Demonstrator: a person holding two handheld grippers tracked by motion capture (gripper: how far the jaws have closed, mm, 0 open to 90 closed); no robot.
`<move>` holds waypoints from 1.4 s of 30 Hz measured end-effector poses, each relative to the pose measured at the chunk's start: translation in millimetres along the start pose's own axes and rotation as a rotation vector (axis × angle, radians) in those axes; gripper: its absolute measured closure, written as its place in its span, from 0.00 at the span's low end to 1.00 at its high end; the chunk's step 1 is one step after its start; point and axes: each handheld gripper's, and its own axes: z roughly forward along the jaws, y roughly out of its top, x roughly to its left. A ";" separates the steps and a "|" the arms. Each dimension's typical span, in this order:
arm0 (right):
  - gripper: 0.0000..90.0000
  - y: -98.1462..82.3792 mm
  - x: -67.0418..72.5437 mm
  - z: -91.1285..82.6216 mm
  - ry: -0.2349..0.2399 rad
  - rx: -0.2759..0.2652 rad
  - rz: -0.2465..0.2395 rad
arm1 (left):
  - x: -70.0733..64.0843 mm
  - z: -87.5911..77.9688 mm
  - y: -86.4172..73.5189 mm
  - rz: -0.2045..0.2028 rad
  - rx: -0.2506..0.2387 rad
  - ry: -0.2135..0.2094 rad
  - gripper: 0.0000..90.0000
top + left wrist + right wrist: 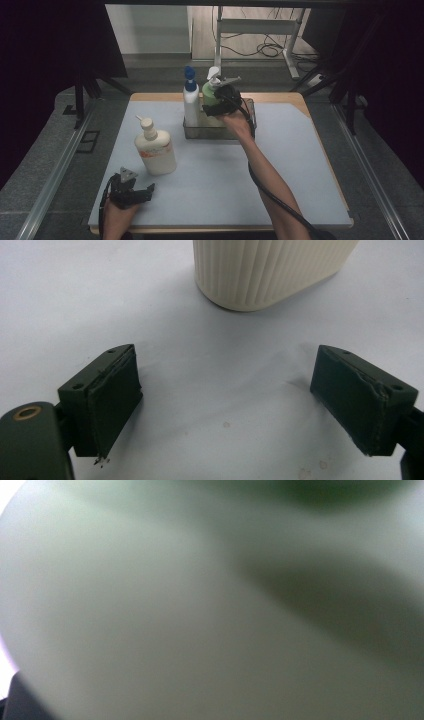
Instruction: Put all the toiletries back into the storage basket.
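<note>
Table (300, 165): rectangular, wood-edged, covered by a pale blue-grey mat.

Clear plastic bin (200, 131): rectangular, at the far centre of the table; holds two bottles upright.

Cream ribbed pump bottle with orange label (156, 151): stands upright at near left, outside the bin; its ribbed base (265, 270) appears just ahead of the left tongs, not touching.

White bottle with blue pump top (190, 97): upright in the left end of the bin.

Green pump bottle with white head (211, 90): upright in the bin, just right of the white bottle. In the right gripper view it is a close pale-green blur (150, 620).

Right gripper (220, 106): black, at the far centre, pressed up against the green bottle's side. Jaws stand wide; they appear to clasp the bottle's body, though the contact itself is hidden.

Left gripper (240, 405): black, resting on the mat at the near left corner. Jaws wide apart, nothing between them.
</note>
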 end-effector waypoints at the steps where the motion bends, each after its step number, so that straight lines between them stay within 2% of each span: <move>1: 0.13 -0.5 0.0 1.0 0.002 0.001 -0.002 | 0.0 0.0 0.0 0.000 0.000 0.000 0.13; 23: 0.13 -15.9 -0.3 18.6 0.010 0.059 0.005 | 0.1 -0.1 0.0 0.002 0.002 0.000 0.13; 38: 0.13 -18.5 -3.7 23.1 0.016 0.100 0.045 | 0.1 -0.1 0.0 0.002 0.002 0.000 0.13; 42: 0.13 -20.1 -6.6 23.1 0.023 0.094 0.053 | 0.1 -0.1 0.0 0.002 0.002 0.001 0.13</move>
